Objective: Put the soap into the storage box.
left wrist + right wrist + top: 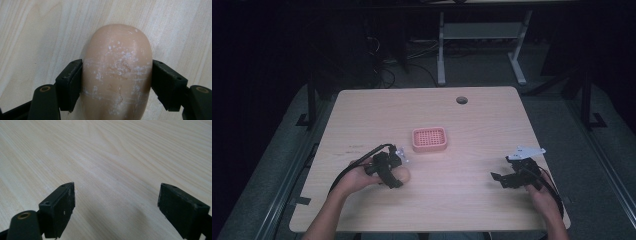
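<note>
A tan, oval bar of soap (117,70), scuffed with white marks, lies on the wooden table (37,30). My left gripper (117,73) is shut on it, one black pad pressed against each long side. From above, the soap (405,175) pokes out to the right of the left gripper (393,175) at the table's front left. A pink perforated soap dish (429,139) stands empty at the table's middle, a little beyond the soap. My right gripper (498,179) rests low at the front right, open, with only bare wood between its jaws (116,195).
A round cable hole (461,100) sits near the table's far edge. The table's right edge (546,165) runs close to my right hand. Beyond the table are a dark floor, cables and white desk legs (441,50).
</note>
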`<state>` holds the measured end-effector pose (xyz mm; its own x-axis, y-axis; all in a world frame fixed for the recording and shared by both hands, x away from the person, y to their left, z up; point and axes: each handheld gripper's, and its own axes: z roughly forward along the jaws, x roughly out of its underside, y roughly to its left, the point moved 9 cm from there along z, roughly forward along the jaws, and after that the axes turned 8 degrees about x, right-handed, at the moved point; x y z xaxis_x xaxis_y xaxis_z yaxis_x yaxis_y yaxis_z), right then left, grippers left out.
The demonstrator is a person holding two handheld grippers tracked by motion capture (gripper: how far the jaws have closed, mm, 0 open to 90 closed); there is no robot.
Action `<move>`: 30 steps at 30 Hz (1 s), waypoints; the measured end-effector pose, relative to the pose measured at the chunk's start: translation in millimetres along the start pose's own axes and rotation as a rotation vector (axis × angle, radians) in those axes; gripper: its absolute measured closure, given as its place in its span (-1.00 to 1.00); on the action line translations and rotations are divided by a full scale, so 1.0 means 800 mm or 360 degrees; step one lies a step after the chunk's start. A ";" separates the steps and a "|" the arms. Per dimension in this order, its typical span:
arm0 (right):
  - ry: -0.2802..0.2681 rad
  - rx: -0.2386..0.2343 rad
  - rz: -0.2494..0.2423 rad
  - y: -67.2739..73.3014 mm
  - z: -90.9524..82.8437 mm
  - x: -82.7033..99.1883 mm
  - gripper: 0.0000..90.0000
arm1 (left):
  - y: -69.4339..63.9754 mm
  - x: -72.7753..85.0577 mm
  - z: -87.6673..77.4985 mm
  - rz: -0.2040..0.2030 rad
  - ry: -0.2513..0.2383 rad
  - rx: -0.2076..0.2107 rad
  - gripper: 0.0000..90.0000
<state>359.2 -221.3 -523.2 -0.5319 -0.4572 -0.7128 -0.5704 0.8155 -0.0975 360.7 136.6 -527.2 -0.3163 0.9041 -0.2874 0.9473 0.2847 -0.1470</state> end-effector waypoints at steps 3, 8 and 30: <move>-0.0002 0.0002 0.0002 0.000 0.000 0.000 -0.69 | -0.001 0.000 0.000 0.0006 0.0009 0.0003 -0.31; -0.0006 0.0004 0.0006 -0.001 -0.001 -0.001 -0.69 | -0.003 -0.003 -0.001 0.0021 0.0013 0.0008 -0.30; -0.0006 -0.0009 0.0030 -0.001 0.001 -0.001 -0.69 | 0.011 -0.041 -0.025 0.0065 0.0000 0.0015 -0.30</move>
<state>360.6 -221.1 -523.1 -0.5401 -0.4403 -0.7172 -0.5639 0.8220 -0.0800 380.7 116.1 -500.1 -0.2775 0.9148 -0.2935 0.9588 0.2446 -0.1442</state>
